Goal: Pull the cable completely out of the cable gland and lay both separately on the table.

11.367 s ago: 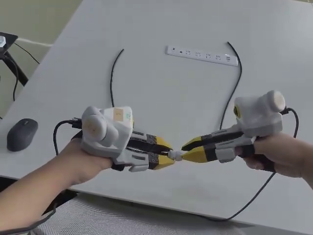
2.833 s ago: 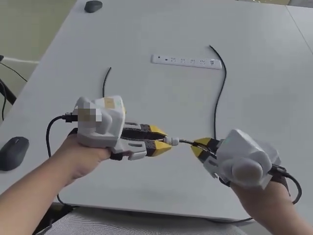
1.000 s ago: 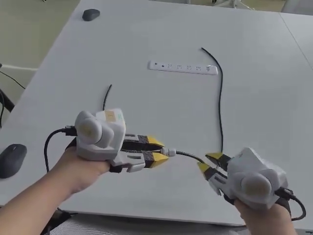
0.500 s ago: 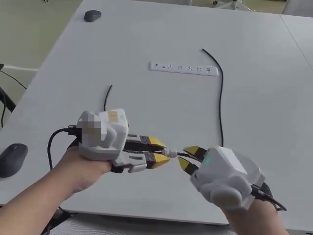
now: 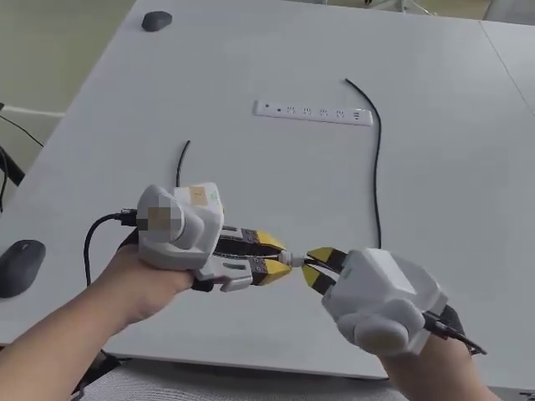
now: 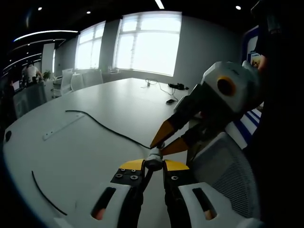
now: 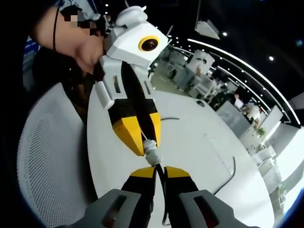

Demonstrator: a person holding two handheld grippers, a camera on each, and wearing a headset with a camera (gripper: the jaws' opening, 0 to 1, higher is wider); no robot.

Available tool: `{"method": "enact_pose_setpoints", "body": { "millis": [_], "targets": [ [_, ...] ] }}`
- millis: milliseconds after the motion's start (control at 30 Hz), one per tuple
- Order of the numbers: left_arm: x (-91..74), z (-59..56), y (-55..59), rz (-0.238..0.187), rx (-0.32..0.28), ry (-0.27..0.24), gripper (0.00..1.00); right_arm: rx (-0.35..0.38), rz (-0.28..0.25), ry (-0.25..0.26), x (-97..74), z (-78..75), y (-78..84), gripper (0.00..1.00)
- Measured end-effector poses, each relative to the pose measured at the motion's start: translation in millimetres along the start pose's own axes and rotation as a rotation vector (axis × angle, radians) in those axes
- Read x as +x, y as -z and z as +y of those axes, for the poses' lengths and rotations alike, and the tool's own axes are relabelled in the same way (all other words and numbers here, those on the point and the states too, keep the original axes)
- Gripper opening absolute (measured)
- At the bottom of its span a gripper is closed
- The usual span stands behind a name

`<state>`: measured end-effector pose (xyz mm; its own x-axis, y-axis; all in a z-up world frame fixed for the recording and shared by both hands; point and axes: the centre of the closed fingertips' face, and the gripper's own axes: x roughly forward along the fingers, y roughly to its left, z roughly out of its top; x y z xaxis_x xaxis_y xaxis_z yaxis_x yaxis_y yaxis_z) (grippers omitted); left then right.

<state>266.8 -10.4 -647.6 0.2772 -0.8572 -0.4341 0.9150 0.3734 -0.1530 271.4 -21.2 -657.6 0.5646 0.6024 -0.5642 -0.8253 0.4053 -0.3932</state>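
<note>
We hold the cable gland (image 5: 294, 260) and its cable (image 5: 378, 159) above the table (image 5: 451, 125), near its front edge.
Our left gripper (image 5: 282, 260) is clamped on the white gland, and our right gripper (image 5: 311, 267) pinches the black cable just beside it. The left housing's sticker (image 5: 201, 195) is too small to read. Open table runs to the power strip (image 5: 312, 112).

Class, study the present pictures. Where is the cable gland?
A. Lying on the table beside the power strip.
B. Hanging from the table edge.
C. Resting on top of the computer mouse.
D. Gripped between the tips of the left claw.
D: the cable gland sits clamped between the tips of the left claw, held above the table, with the cable running on between the jaws of the right claw.
</note>
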Motion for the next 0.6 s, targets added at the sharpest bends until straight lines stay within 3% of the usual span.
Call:
{"method": "enact_pose_setpoints", "body": {
  "millis": [600],
  "targets": [
    [-0.6,-0.8,-2.3,-0.003,0.003,0.002,0.15,0.126,0.008,0.011,-1.4,-7.7,15.3,0.00]
  ]
}}
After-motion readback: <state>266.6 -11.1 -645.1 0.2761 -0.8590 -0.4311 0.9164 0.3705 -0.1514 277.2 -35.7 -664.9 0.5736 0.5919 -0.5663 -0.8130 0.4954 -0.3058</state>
